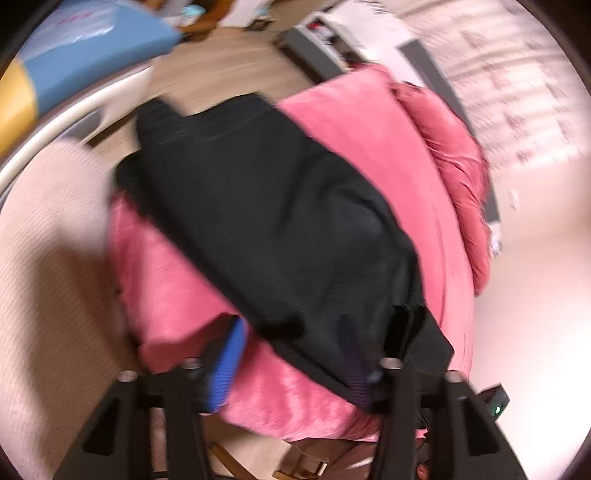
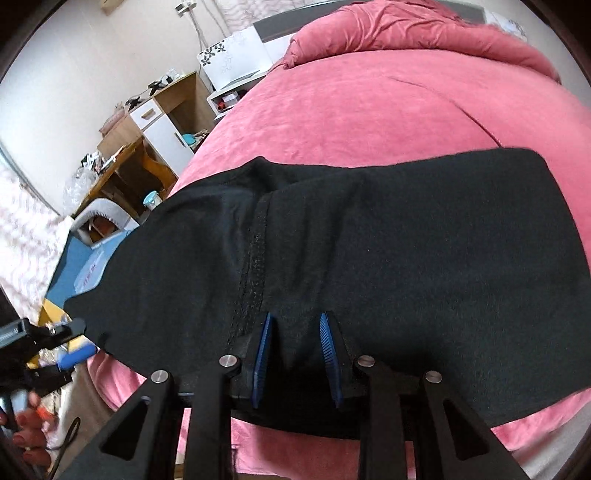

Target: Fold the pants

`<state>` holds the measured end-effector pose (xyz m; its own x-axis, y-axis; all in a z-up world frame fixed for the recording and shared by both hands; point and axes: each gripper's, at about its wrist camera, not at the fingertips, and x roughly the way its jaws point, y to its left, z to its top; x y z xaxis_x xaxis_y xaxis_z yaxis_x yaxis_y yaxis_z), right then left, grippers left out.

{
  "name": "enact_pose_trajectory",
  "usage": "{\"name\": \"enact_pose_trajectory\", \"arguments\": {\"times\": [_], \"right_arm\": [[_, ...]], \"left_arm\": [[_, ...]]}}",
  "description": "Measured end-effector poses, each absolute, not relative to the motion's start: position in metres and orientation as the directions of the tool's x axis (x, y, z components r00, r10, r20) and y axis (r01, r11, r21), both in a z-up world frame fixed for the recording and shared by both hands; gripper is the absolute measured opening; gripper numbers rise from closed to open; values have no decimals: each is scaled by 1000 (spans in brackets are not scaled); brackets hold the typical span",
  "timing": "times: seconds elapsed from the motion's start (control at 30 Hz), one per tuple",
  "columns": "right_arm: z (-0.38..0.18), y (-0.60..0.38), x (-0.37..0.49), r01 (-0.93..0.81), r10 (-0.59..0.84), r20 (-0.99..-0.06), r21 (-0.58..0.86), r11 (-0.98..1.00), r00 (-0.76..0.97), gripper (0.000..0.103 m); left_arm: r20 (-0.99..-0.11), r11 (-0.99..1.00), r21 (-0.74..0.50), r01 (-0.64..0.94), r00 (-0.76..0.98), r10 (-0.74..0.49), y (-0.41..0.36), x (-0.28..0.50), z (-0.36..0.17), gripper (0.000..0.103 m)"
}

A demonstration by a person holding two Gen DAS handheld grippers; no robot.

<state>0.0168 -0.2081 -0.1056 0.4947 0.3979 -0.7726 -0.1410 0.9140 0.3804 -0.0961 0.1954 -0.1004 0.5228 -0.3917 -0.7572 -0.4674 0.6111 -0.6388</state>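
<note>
Black pants lie spread flat across a pink bedspread, folded along their length, one seam running toward the near bed edge. In the left wrist view the pants run diagonally from the far corner of the bed down to the near edge; that frame is motion-blurred.

Left gripper: fingers spread wide, blue pad on one side over bare pink cover, the other finger dark against the cloth at the pants' near corner. A flap of black cloth hangs between the jaws, but the pads don't press on it. Not gripping.

Right gripper: both blue pads partly closed with a bunched ridge of the pants' near edge standing between them; they look pinched on the cloth, near the seam.

The left gripper also shows at the lower left of the right wrist view, just off the pants' end, with a hand on it.

Around the bed: rumpled pink duvet at the head, wooden cabinet with white doors, blue mat on the floor.
</note>
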Motion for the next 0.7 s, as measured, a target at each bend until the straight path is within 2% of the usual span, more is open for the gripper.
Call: {"name": "enact_pose_trajectory", "arguments": {"times": [0.27, 0.53, 0.7], "right_arm": [[-106, -211, 18, -136, 405, -771, 392, 910, 492, 29], [-108, -215, 19, -143, 410, -764, 394, 908, 499, 29], [-95, -216, 15, -163, 427, -714, 410, 898, 555, 28]], "left_arm": [[-738, 547, -669, -503, 540, -406, 208, -78, -119, 60], [-703, 501, -689, -525, 653, -283, 232, -72, -120, 60], [-675, 495, -710, -500, 683, -279, 242, -52, -129, 58]]}}
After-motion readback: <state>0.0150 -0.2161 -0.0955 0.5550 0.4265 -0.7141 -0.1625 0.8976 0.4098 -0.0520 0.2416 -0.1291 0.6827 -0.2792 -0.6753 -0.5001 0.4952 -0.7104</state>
